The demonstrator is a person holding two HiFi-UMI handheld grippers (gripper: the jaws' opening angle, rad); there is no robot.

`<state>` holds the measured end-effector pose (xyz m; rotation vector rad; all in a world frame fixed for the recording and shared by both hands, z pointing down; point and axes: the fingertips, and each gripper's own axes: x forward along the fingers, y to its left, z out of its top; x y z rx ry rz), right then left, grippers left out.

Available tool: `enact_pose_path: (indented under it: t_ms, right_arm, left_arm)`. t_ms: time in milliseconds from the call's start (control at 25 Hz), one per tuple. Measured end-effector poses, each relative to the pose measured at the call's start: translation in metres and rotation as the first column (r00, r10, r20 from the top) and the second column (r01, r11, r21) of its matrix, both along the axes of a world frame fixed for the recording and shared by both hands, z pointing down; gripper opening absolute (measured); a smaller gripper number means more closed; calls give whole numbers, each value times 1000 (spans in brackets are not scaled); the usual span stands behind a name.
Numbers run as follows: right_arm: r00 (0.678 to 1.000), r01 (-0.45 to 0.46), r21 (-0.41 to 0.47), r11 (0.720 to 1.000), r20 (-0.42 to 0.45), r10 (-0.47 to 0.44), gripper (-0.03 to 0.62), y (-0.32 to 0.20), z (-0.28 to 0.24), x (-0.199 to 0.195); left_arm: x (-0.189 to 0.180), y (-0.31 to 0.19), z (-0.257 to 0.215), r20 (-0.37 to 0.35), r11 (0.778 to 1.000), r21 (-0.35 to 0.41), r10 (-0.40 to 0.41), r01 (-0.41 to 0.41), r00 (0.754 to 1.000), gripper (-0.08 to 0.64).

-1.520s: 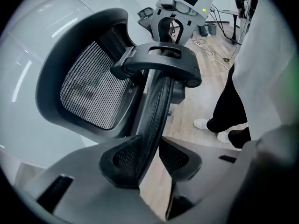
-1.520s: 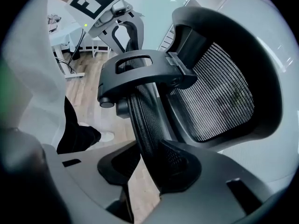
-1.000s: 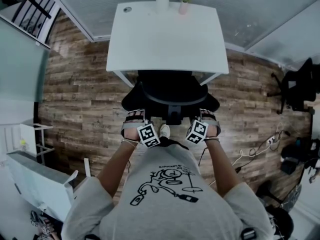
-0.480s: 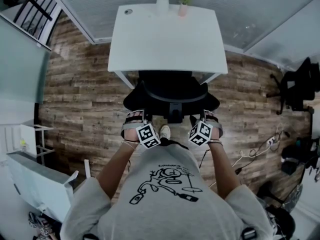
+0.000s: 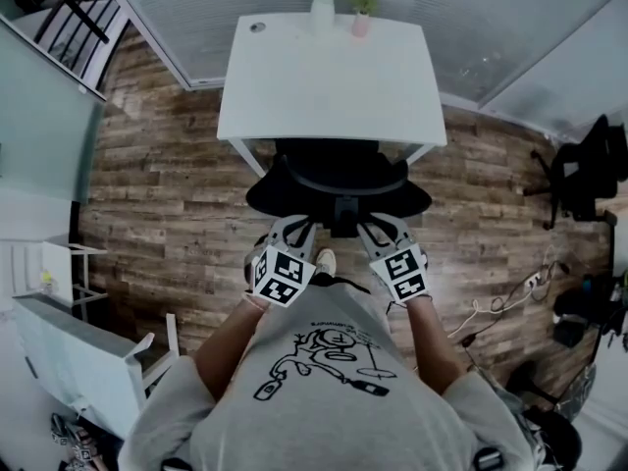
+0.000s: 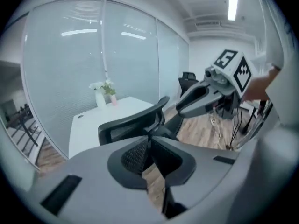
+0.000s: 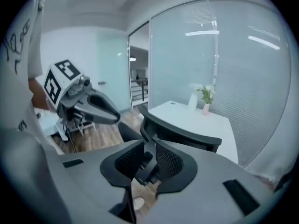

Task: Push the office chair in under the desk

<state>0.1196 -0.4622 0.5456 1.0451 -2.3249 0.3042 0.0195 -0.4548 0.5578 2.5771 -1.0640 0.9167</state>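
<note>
The black office chair (image 5: 339, 180) stands with its seat under the white desk (image 5: 329, 77); its curved backrest (image 6: 135, 122) sticks out toward me. Both grippers hover just behind the backrest, free of it. My left gripper (image 5: 297, 226) has just been closing, and in the left gripper view its pads (image 6: 150, 141) meet with nothing between them. My right gripper (image 5: 378, 229) has also been closing. A narrow gap stays between its pads (image 7: 150, 155), holding nothing, and the chair's back post shows through it. Each gripper view shows the other gripper alongside.
Two small vases with flowers (image 5: 339, 3) stand at the desk's far edge, against the frosted glass wall. Another black chair (image 5: 589, 170) and floor cables (image 5: 510, 287) lie to the right. A white cabinet (image 5: 69, 361) stands at the left. The floor is wood plank.
Both grippers have lifted from beside the chair's back and rolled, so their marker cubes now face up. Their fingers have drawn closer together. The chair has stayed put.
</note>
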Motion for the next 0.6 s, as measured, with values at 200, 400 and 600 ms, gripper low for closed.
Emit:
enact_pose_path:
  t_ms: [200, 400, 600]
  right_arm:
    - [975, -38, 36, 999, 220, 29, 60, 4, -58, -20]
    - [954, -44, 67, 997, 299, 22, 44, 16, -99, -36]
    - [941, -66, 71, 995, 337, 38, 34, 28, -114, -42]
  left_arm:
    - [9, 8, -59, -214, 999, -1, -44, 45, 976, 3]
    - [10, 14, -96, -339, 998, 14, -57, 65, 939, 2]
    - [14, 18, -113, -374, 997, 42, -48, 69, 926, 2]
